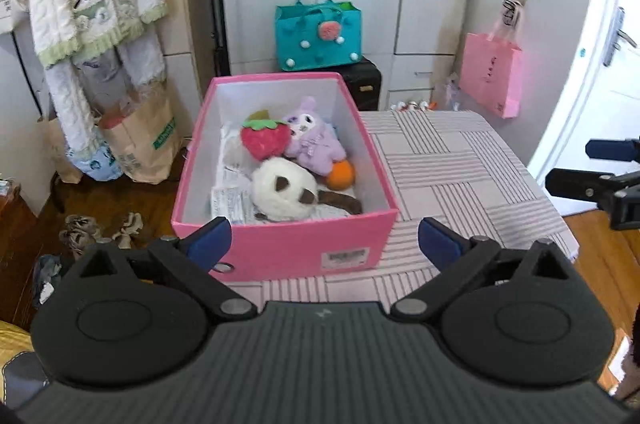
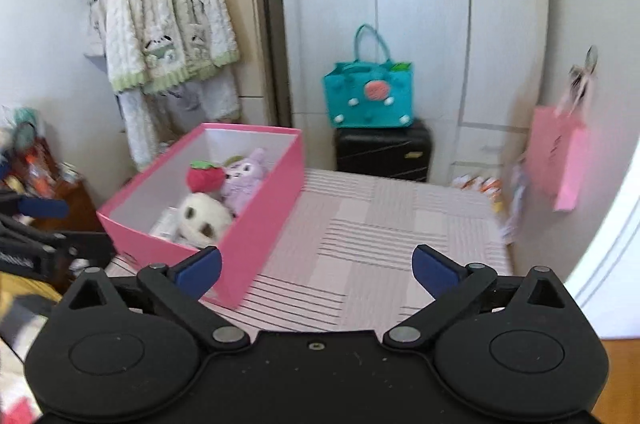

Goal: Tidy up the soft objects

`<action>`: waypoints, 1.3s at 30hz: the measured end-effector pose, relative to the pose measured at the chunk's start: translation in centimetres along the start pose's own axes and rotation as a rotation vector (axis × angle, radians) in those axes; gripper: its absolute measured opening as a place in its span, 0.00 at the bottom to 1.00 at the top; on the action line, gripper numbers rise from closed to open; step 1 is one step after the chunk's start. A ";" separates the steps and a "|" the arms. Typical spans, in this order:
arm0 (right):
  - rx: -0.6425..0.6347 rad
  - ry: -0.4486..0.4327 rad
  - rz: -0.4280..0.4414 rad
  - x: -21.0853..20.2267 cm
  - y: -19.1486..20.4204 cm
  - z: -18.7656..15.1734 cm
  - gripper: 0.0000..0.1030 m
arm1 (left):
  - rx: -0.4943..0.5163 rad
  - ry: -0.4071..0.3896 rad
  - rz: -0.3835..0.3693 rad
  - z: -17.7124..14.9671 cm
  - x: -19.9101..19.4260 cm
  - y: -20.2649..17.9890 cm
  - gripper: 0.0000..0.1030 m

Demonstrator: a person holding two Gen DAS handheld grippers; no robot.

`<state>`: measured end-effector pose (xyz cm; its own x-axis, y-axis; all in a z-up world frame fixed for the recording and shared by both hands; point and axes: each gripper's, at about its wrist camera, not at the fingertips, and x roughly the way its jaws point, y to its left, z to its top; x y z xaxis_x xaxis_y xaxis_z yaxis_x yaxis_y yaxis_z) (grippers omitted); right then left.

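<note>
Both claws are standing with their blue-padded jaws spread wide and nothing between them: the left gripper [image 1: 324, 242] is hovering just short of the near wall of the open pink cardboard box [image 1: 280, 248], which is sitting straight ahead of it on the striped pink-and-white tablecloth [image 1: 460, 168], while the right gripper [image 2: 316, 264] is facing bare cloth with the same box lying ahead and off to its left. Inside the box, a red plush strawberry [image 1: 264, 140], a lilac plush bunny-like doll [image 1: 312, 140], a white round plush with brown patches [image 1: 284, 192] and a small orange ball [image 1: 340, 175] are resting together on some printed paper sheets. Judging by this, the gathering is looking largely done, since no soft toy is showing on the cloth in front of either claw; what may be remaining is a lid or tidying elsewhere, though no lid is showing in either view
</note>
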<state>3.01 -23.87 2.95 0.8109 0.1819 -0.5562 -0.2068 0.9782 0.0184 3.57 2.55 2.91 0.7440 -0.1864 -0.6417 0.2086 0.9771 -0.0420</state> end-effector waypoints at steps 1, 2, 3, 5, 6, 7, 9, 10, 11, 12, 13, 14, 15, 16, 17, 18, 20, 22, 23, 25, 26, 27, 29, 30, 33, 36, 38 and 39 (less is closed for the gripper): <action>-0.011 -0.005 -0.016 -0.3 0.1 -0.3 1.00 | -0.008 0.004 -0.006 -0.1 0.0 -0.1 0.98; -0.020 -0.010 -0.021 -0.5 0.1 -0.4 1.00 | -0.017 0.006 -0.011 -0.3 -0.1 -0.3 0.99; -0.027 -0.018 -0.020 -0.9 0.1 -0.6 1.00 | -0.023 0.006 -0.015 -0.4 -0.1 -0.4 1.00; -0.038 -0.032 -0.012 -1.4 0.1 -0.9 1.00 | -0.034 0.003 -0.017 -0.7 -0.1 -0.8 1.00; -0.046 -0.039 -0.013 -1.7 0.1 -0.9 1.00 | -0.039 -0.001 -0.015 -0.8 -0.1 -1.0 1.00; -0.051 -0.045 -0.017 -2.0 0.1 -1.0 1.00 | -0.039 -0.007 -0.015 -1.0 -0.2 -1.3 1.00; -0.054 -0.053 -0.026 -2.4 0.1 -1.1 1.00 | -0.027 -0.016 -0.009 -1.2 -0.3 -1.8 1.00; -0.053 -0.053 -0.026 -2.5 0.0 -1.1 1.00 | -0.018 -0.022 -0.001 -1.4 -0.3 -2.0 1.00; -0.049 -0.049 -0.024 -2.5 -0.1 -1.1 1.00 | -0.012 -0.022 0.004 -1.5 -0.3 -2.3 1.00; -0.044 -0.039 -0.023 -2.5 -0.2 -1.2 1.00 | -0.013 -0.015 0.000 -1.5 -0.2 -2.4 1.00; -0.040 -0.029 -0.024 -2.4 -0.2 -1.3 1.00 | -0.020 -0.009 -0.012 -1.5 -0.1 -2.5 1.00; -0.039 -0.023 -0.030 -2.3 -0.2 -1.4 1.00 | -0.033 -0.002 -0.031 -1.6 0.0 -2.5 1.00; -0.040 -0.018 -0.041 -2.2 -0.2 -1.6 1.00 | -0.042 0.004 -0.046 -1.7 0.2 -2.6 1.00; -0.041 -0.014 -0.052 -2.1 -0.1 -1.7 1.00 | -0.047 0.009 -0.056 -1.8 0.3 -2.6 1.00; -0.034 -0.013 -0.061 -2.0 -0.2 -1.9 1.00 | -0.048 0.009 -0.058 -1.9 0.5 -2.8 1.00; -0.013 -0.009 -0.063 -1.9 -0.4 -2.0 1.00 | -0.047 0.006 -0.056 -2.1 0.6 -3.0 1.00; 0.034 0.006 -0.050 -1.7 -1.0 -2.3 1.00 | -0.035 0.004 -0.050 -2.4 0.8 -3.5 1.00; 0.066 0.019 -0.039 -1.5 -1.5 -2.6 1.00 | -0.027 0.006 -0.059 -2.7 1.0 -3.9 1.00; 0.073 0.022 -0.043 -1.4 -1.5 -2.8 1.00 | -0.025 0.006 -0.060 -2.9 1.1 -4.0 1.00; 0.066 0.020 -0.063 -1.3 -1.5 -3.0 1.00 | -0.012 0.000 -0.051 -3.1 1.1 -4.4 1.00; 0.064 0.017 -0.077 -1.4 -1.3 -3.2 1.00 | -0.003 -0.005 -0.039 -3.2 1.1 -4.5 1.00; 0.063 0.015 -0.093 -1.5 -1.2 -3.4 1.00 | 0.005 -0.010 -0.029 -3.3 1.1 -4.7 1.00; 0.070 0.012 -0.100 -1.7 -1.1 -3.7 1.00 | 0.006 -0.015 -0.020 -3.4 1.0 -4.8 1.00; 0.075 0.013 -0.097 -1.7 -1.1 -3.8 1.00 | 0.003 -0.017 -0.016 -3.4 1.0 -4.8 1.00; 0.082 0.003 -0.113 -1.9 -1.1 -4.1 1.00 | -0.004 -0.023 -0.011 -3.6 1.1 -4.8 1.00; 0.074 -0.017 -0.143 -2.2 -0.7 -4.5 1.00 | -0.014 -0.044 0.011 -3.8 1.4 -4.7 1.00; 0.066 -0.026 -0.162 -2.4 -0.4 -4.8 1.00 | -0.011 -0.062 0.051 -4.0 1.6 -4.8 1.00; 0.068 -0.029 -0.167 -2.5 -0.4 -4.8 1.00 | -0.008 -0.070 0.065 -4.1 1.6 -4.8 1.00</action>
<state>-1.56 -25.17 0.29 0.8467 0.0186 -0.5318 -0.0318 0.9994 -0.0157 1.17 -2.00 -1.05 0.7984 -0.1286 -0.5882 0.1530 0.9882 -0.0083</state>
